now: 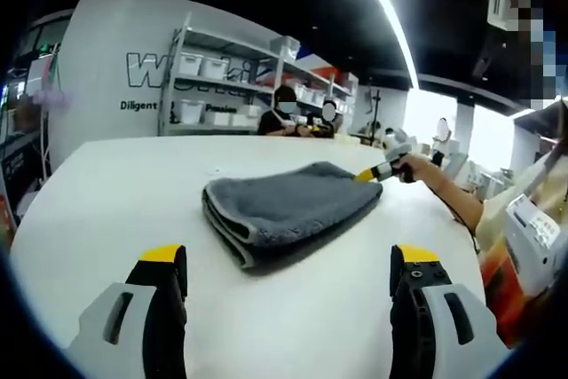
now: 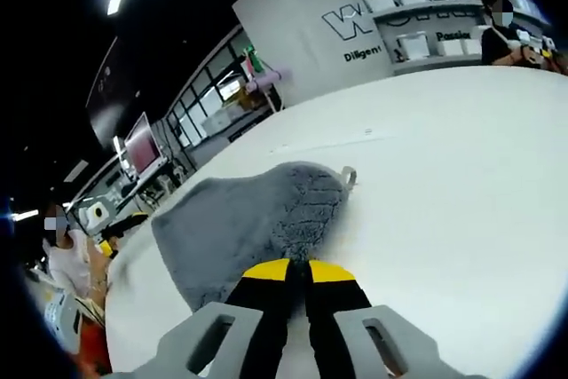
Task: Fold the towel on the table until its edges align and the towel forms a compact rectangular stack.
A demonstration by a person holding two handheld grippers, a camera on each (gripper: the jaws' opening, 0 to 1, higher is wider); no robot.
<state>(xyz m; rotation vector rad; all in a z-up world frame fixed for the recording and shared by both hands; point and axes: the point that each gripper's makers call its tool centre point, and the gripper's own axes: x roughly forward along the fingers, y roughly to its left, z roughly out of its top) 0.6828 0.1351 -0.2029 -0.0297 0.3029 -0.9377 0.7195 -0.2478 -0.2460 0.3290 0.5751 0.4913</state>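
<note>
The grey towel (image 1: 293, 206) lies folded into a thick stack near the middle of the white table (image 1: 115, 210), its folded layers facing my left gripper. My left gripper (image 1: 288, 264) hovers short of it, jaws wide apart and empty. In the left gripper view my right gripper (image 1: 383, 169), held by a hand, reaches in from the right and meets the towel's far right corner. In the right gripper view the towel (image 2: 248, 219) spreads out just ahead of the right gripper (image 2: 297, 270), whose yellow-tipped jaws are pressed together on the towel's near edge. A small loop tag (image 2: 349, 175) sticks out of the towel.
Shelves with white bins (image 1: 209, 68) stand behind the table, and two people (image 1: 286, 113) sit at its far side. A white device (image 1: 537, 237) sits off the table's right edge. Bare tabletop (image 2: 461, 175) surrounds the towel.
</note>
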